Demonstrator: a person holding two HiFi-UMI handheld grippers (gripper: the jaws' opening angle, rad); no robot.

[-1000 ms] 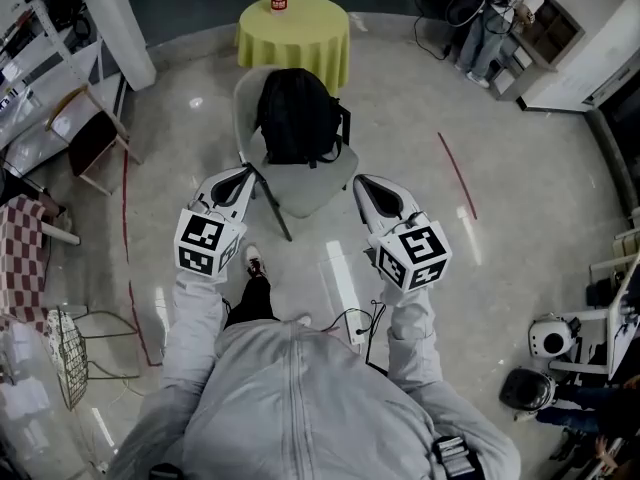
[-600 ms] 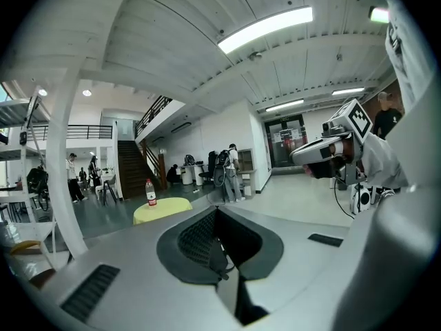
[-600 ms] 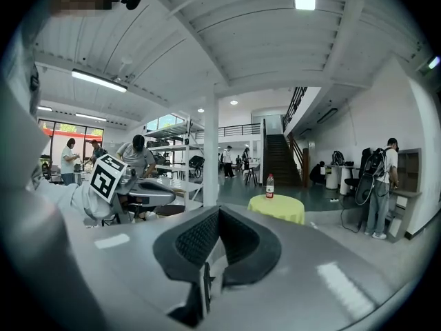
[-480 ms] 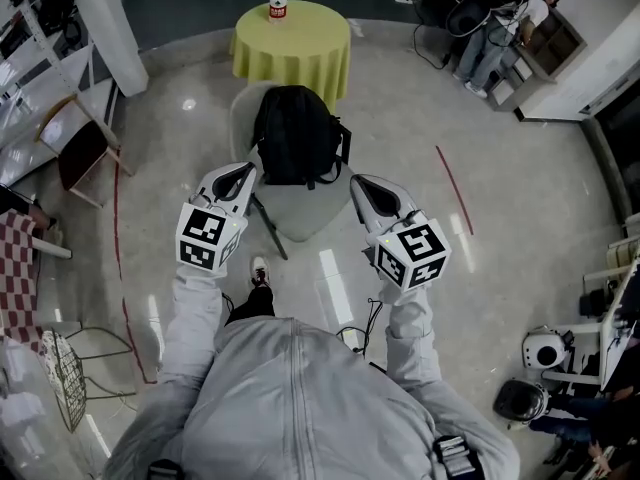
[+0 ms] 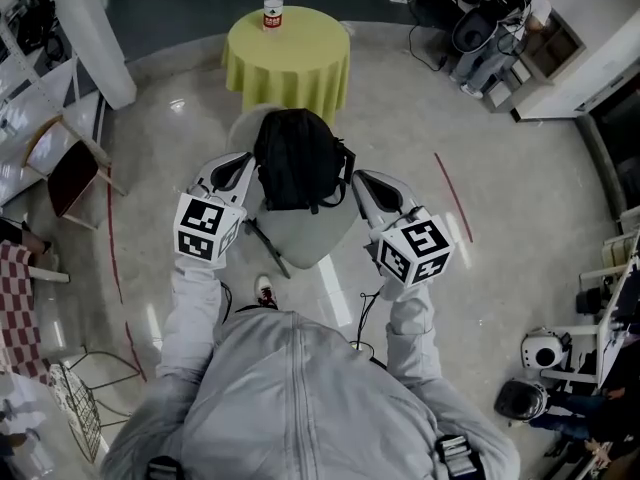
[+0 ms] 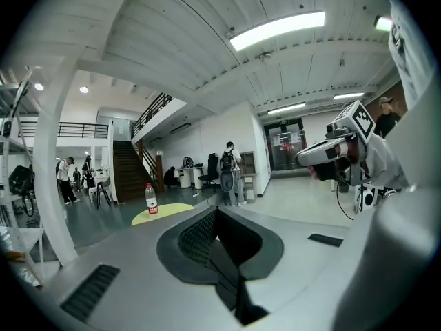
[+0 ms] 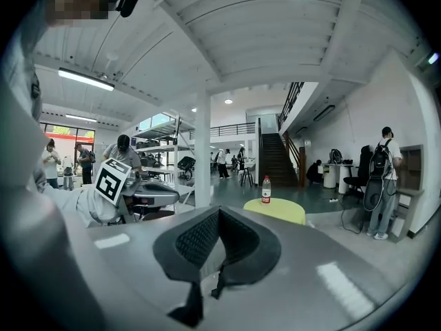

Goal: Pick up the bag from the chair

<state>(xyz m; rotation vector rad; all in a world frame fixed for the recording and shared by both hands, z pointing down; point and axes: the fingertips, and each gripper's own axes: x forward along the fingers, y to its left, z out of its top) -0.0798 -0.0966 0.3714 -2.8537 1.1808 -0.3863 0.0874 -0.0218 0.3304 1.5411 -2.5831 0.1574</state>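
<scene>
Head view: black bag (image 5: 298, 160) sits on the chair (image 5: 300, 236), between your left hand-held gripper (image 5: 238, 166) and right hand-held gripper (image 5: 364, 182), both with jaws together, empty. Arriving closed, they could shove it off the seat.

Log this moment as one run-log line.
stage: pre-grasp | left gripper: shut, empty, left of black backpack | right gripper: shut, empty, right of it | backpack: on chair, not gripped

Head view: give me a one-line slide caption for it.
Left gripper and right gripper flank the black bag on the pale chair, yellow table with bottle beyond.
</scene>
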